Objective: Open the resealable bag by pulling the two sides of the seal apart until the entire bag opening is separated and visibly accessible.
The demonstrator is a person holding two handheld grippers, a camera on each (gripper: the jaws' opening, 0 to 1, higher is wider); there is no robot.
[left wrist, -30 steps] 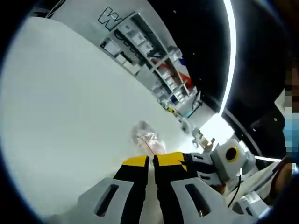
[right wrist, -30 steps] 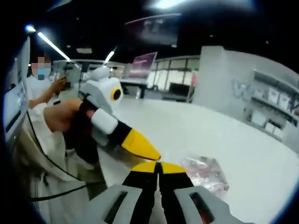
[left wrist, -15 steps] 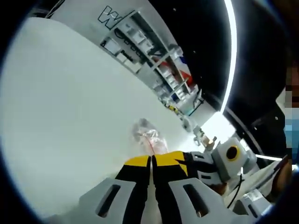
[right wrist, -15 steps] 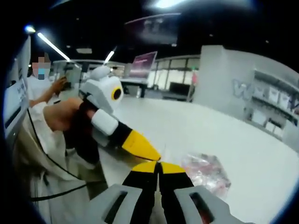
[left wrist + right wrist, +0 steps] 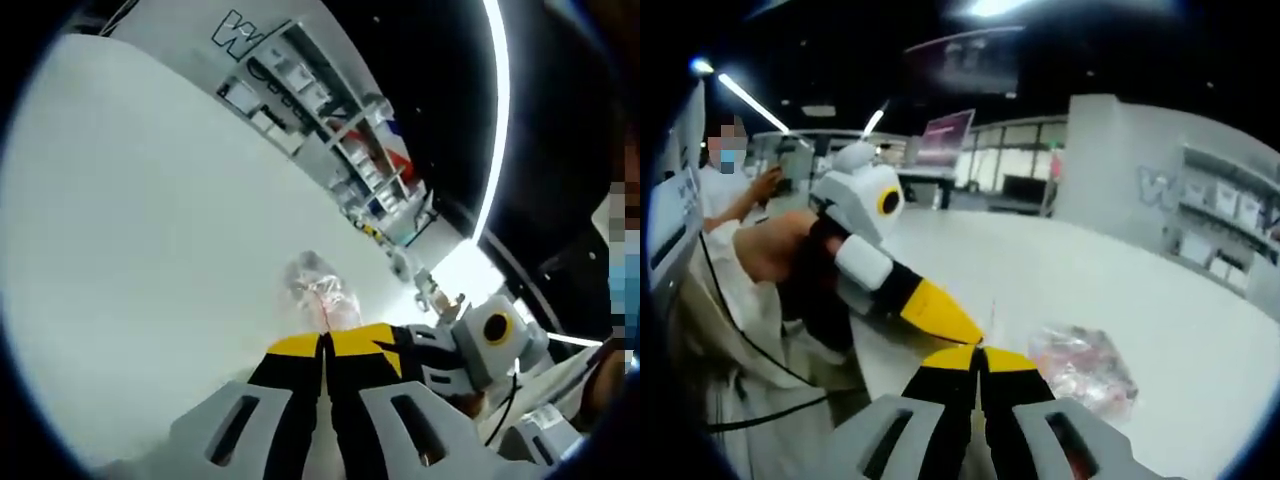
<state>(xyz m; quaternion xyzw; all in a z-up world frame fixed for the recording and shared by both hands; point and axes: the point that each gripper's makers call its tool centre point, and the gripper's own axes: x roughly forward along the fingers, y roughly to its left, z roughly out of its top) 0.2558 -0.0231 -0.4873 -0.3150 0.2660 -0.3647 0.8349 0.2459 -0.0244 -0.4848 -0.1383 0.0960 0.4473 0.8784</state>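
Both grippers pinched on the top of a clear bag over a big white table

The white table (image 5: 150, 250) takes up most of both views, with shelving (image 5: 330, 120) along the wall behind it and a person (image 5: 725, 175) standing off to the side in the right gripper view. The left gripper (image 5: 323, 343) has its yellow-tipped jaws squeezed together with basically no gap, and the resealable bag (image 5: 318, 290) hangs out just past the tips, so it looks clamped on the bag's top edge. Same deal for the right gripper (image 5: 978, 355): jaws pressed tight, the crinkly clear bag (image 5: 1080, 365) right beside and beyond the tips, something pinkish inside it. In the right gripper view the left gripper (image 5: 935, 312) comes in with its yellow tip touching the right one's tips. Can't tell if the seal has parted.
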